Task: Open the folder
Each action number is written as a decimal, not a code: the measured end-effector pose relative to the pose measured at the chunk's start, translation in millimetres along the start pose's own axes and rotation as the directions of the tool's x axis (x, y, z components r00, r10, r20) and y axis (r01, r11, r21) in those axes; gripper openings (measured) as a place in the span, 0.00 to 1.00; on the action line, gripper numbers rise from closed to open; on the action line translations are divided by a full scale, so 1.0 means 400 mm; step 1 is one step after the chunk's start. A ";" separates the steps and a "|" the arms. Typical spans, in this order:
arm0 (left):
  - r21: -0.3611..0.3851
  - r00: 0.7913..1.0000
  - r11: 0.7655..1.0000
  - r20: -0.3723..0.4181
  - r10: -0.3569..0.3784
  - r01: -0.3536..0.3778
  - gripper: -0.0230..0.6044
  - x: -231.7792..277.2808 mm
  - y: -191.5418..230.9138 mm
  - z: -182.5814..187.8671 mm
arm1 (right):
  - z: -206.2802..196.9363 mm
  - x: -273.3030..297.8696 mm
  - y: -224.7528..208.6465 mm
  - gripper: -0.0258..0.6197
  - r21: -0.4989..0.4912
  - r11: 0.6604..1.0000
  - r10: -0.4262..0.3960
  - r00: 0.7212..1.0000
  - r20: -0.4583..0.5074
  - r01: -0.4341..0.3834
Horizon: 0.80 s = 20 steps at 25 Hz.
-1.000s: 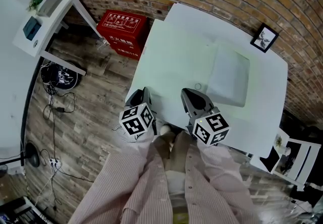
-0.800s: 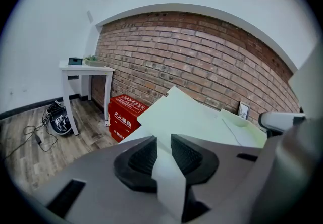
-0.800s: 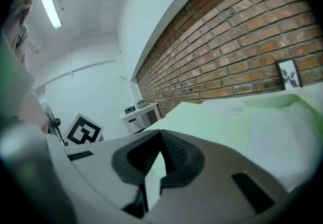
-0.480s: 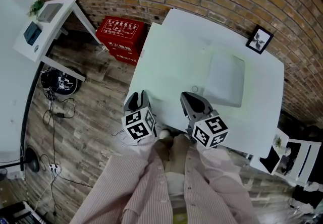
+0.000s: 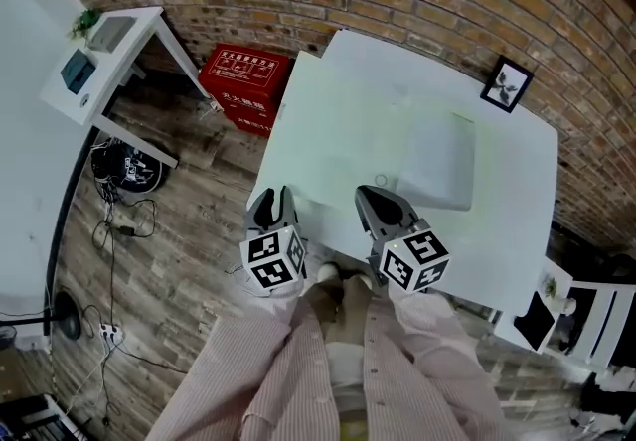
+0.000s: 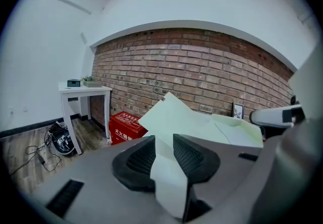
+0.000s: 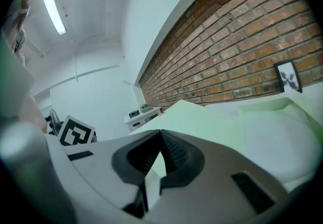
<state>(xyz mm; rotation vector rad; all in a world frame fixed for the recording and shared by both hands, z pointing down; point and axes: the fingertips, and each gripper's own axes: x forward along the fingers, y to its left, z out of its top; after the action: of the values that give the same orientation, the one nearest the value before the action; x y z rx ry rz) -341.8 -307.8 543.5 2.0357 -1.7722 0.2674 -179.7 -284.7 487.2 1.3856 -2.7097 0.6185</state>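
Note:
A pale green folder [image 5: 333, 131] lies spread open on the white table [image 5: 517, 211]. Its left cover reaches past the table's left edge, and its right half [image 5: 437, 161] lies flat. My left gripper [image 5: 270, 203] is at the near left corner of that cover. In the left gripper view the cover [image 6: 176, 114] passes between the parted jaws of the left gripper [image 6: 164, 140], and the pads do not press on it. My right gripper [image 5: 383, 203] is at the folder's near edge. The right gripper [image 7: 160, 134] has its jaws pinched on a thin green sheet [image 7: 222, 122].
A framed picture [image 5: 504, 83] stands at the table's far right corner against the brick wall. On the wooden floor to the left are a red box [image 5: 243, 76], a white side table [image 5: 109, 47] and a tangle of cables [image 5: 124, 171]. My striped sleeves fill the bottom of the head view.
The left gripper has risen a little at the cover's corner. The right gripper has stayed put at the near edge. The head view has drifted slightly.

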 end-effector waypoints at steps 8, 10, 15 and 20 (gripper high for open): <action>0.117 0.996 0.992 0.076 -0.054 0.045 0.16 -0.078 -0.064 0.052 | 0.019 -0.034 0.016 0.05 0.003 1.000 0.024 1.000 0.014 -0.024; 0.140 0.994 0.989 0.089 -0.066 0.053 0.11 -0.096 -0.079 0.060 | 0.024 -0.043 0.018 0.05 0.001 1.000 0.029 0.999 0.020 -0.029; 0.213 0.986 0.973 0.120 -0.117 0.090 0.02 -0.132 -0.126 0.074 | 0.040 -0.068 0.006 0.05 -0.005 1.000 0.024 0.999 0.036 -0.024; 0.234 0.977 0.965 0.143 -0.157 0.120 0.02 -0.159 -0.164 0.089 | 0.061 -0.104 -0.015 0.05 -0.002 1.000 -0.005 0.998 0.060 0.005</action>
<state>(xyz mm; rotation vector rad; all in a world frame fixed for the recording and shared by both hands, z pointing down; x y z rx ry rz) -292.9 -260.2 473.1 2.3913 -1.7479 0.2786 -146.3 -264.7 458.2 1.4332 -2.7505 0.5831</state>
